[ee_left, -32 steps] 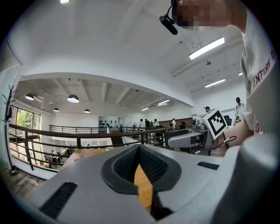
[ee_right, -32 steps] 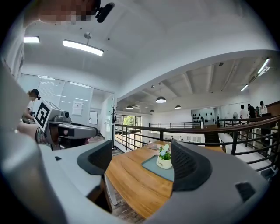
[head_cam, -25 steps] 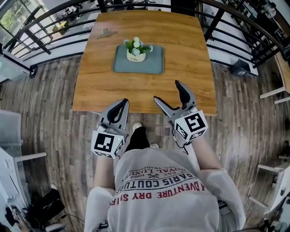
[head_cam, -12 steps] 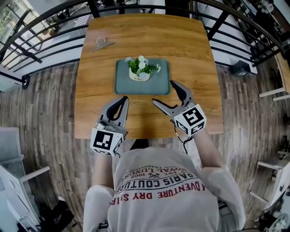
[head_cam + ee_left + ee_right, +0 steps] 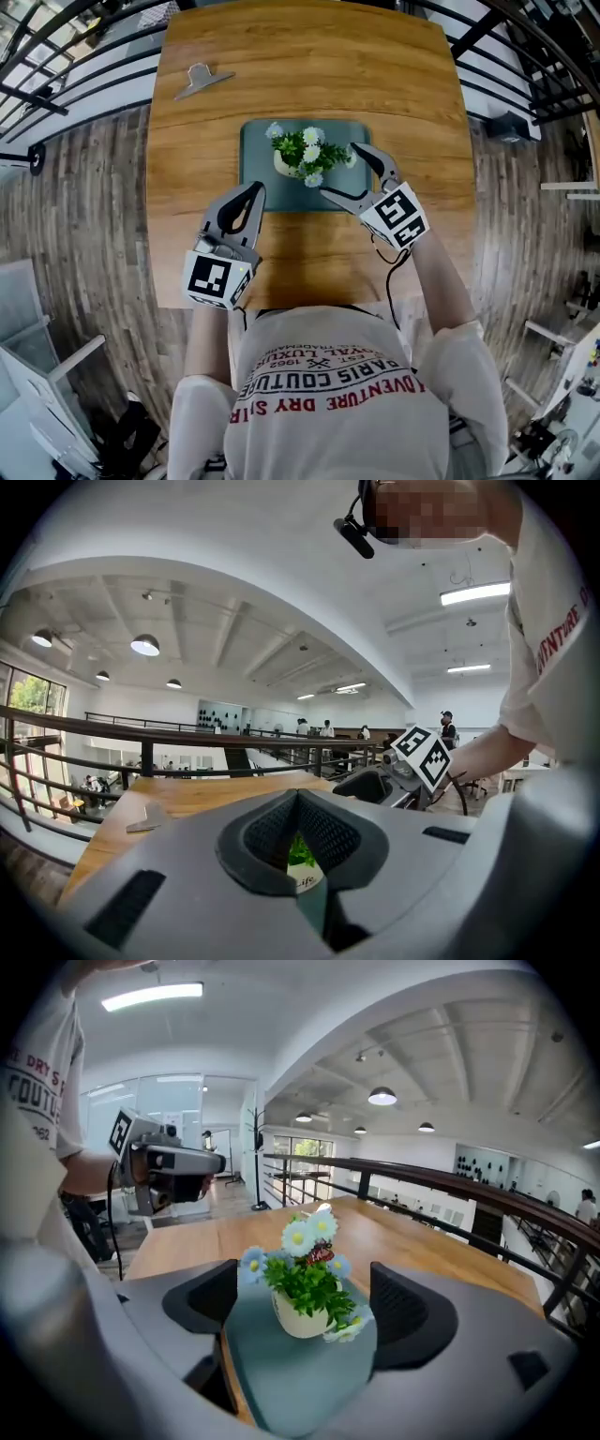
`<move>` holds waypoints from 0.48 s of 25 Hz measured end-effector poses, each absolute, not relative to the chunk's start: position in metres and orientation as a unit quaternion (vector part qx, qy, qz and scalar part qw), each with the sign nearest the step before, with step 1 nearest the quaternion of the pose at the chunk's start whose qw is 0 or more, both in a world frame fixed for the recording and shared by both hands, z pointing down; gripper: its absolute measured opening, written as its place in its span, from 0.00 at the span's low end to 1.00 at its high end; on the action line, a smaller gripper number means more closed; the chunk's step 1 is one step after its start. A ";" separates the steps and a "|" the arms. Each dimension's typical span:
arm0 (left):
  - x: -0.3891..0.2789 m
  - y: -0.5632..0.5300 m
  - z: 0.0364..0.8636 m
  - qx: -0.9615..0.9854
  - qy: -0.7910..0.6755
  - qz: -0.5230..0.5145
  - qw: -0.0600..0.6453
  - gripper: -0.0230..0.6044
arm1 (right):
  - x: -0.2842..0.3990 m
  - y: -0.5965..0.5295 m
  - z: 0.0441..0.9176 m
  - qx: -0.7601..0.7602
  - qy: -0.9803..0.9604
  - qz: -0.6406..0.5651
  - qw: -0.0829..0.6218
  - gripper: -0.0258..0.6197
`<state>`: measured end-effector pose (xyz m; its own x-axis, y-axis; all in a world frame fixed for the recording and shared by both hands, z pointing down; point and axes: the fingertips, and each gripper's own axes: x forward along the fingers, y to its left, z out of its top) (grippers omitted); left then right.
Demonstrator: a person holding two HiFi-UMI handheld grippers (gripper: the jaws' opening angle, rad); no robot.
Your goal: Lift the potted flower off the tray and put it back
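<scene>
My right claw (image 5: 339, 171) is spread wide at the right side of the grey-green tray (image 5: 262, 192), which sits in the upper middle of the head view. In the right gripper view, the potted flower (image 5: 305, 1296) stands upright on the tray between the two pads (image 5: 408, 1312), touching neither. My left claw (image 5: 246, 202) is pressed together with nothing in it, over the wooden bench (image 5: 187, 225) just beside the tray's lower-left corner. A metal clip (image 5: 199, 79) lies on the bench at upper left, well apart.
</scene>
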<state>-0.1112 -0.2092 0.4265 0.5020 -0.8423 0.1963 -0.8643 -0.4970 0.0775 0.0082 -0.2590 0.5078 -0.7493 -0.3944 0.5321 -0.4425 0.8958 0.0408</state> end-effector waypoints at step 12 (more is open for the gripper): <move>-0.125 -0.262 0.465 0.861 -0.491 0.072 0.112 0.06 | -0.022 -0.286 0.594 0.119 -0.926 0.058 0.353 0.73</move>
